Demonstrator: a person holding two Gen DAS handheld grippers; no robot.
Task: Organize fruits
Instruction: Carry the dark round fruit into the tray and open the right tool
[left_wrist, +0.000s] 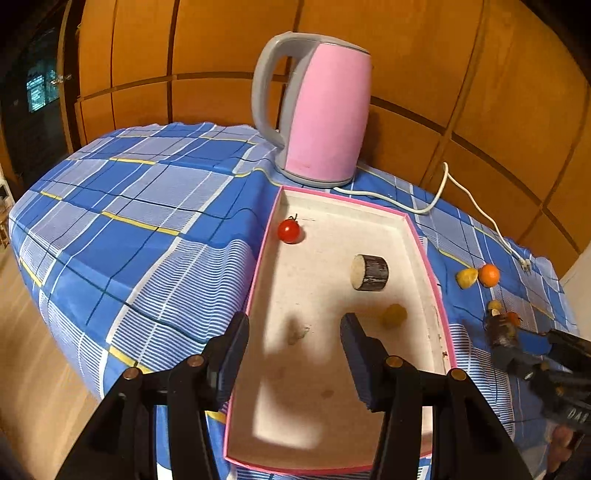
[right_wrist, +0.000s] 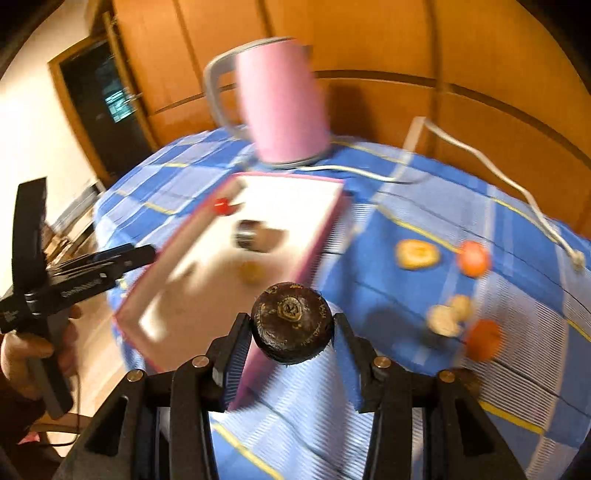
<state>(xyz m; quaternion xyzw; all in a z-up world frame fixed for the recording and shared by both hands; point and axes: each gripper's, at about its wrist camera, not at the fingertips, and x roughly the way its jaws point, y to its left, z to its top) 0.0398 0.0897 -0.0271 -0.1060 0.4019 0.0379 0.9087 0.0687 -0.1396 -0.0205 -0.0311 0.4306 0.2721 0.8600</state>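
Squarely between right gripper (right_wrist: 291, 332) pads: dark fruit (right_wrist: 292, 320).

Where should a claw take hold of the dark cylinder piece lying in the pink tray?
Grip the dark cylinder piece across its curved bark sides, coming from above. It lies on its side with the pale cut end facing left, so pads closing on the two flat ends may also hold. The pink tray has low walls, and the spot looks open from above.

One kettle (left_wrist: 325, 110), one tray (left_wrist: 424, 236), one tomato (left_wrist: 289, 231), two grippers (left_wrist: 295, 339).
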